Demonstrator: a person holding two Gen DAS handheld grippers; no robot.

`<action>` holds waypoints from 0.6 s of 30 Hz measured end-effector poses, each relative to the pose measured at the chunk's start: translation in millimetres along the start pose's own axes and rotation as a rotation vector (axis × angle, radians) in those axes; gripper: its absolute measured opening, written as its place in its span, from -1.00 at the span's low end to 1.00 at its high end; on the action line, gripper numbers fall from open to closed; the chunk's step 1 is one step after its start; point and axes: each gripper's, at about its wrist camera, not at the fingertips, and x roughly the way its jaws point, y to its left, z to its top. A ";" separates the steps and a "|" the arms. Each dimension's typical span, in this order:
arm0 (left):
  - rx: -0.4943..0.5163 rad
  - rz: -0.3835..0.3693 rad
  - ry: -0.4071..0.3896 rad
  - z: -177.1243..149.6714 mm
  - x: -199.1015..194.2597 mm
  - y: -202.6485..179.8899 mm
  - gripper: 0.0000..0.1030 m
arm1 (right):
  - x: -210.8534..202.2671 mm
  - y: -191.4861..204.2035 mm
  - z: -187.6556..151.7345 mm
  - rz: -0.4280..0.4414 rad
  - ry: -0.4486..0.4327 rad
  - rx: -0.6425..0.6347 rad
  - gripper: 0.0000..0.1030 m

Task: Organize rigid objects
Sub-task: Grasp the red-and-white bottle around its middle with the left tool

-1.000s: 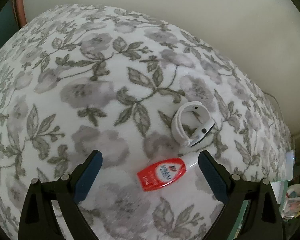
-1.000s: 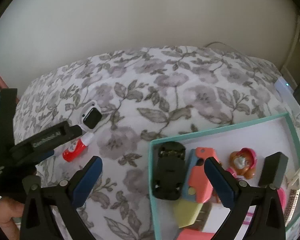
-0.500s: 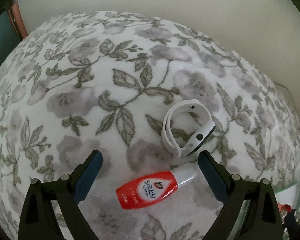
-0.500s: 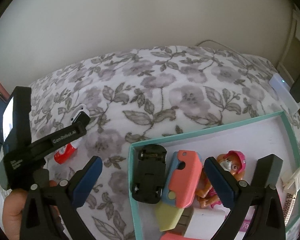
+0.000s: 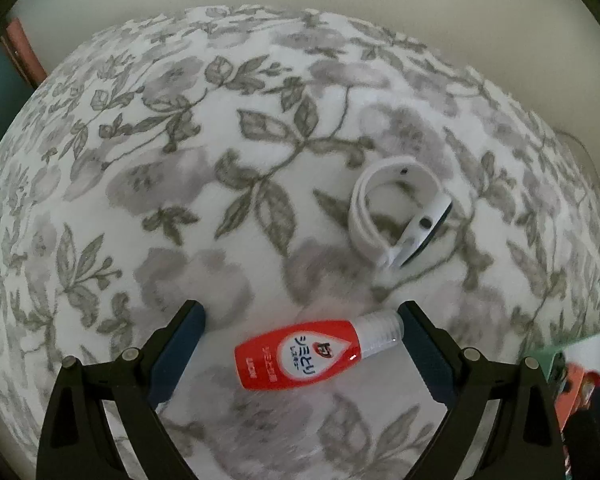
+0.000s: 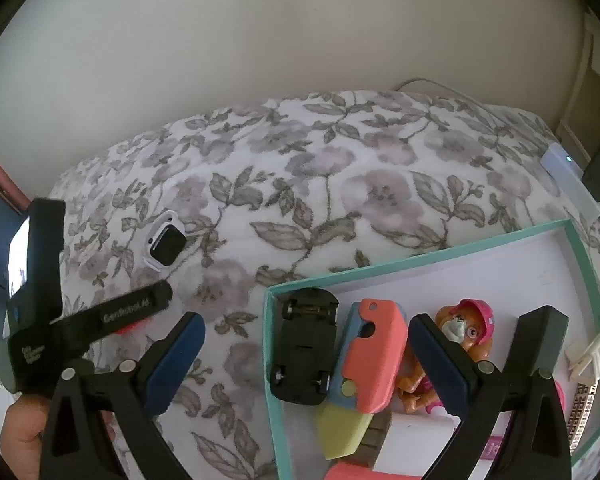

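Tools first, nearest to us: our left tool point(image 5: 300, 340) hangs low over the flowered bed cover point(image 5: 180, 184) with its jaws spread wide, and the red bottle point(image 5: 304, 352) lies on its side between them. The bottle's clear cap end sits just beside the right-hand pad; whether they touch we cannot tell. Nothing is gripped.

Our right tool point(image 6: 308, 352) is likewise spread wide and holds nothing. It hovers over the near corner of the teal-edged tray point(image 6: 420, 252), which rests on the same cover.

Inside the tray we see a black toy car point(image 6: 304, 352) lying upside down, a coral and blue block point(image 6: 372, 356) touching it, a yellow piece point(image 6: 342, 428) partly under that, an orange toy figure in a pink helmet point(image 6: 466, 328), and a white ladder-like piece point(image 6: 592, 354) near the far wall.

Farther out, beyond the bottle, a white smartwatch point(image 5: 400, 208) lies on the cover with its strap looped shut, well apart from the tray.

We judge the sorting mostly done: several things are already in the tray, while the bottle and the watch are left outside. The bottle looks like the step in hand, with the left tool placed to close on it.

Beyond the bed, a plain wall.
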 end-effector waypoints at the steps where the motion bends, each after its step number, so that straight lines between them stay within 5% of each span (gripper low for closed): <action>1: 0.004 0.002 0.005 -2.2 -0.4 3.8 0.88 | -0.5 0.9 0.1 0.004 0.001 0.000 1.00; 18: -0.061 -0.012 0.094 -27.7 -6.2 49.5 0.88 | -7.8 6.3 1.9 0.038 0.000 0.014 1.00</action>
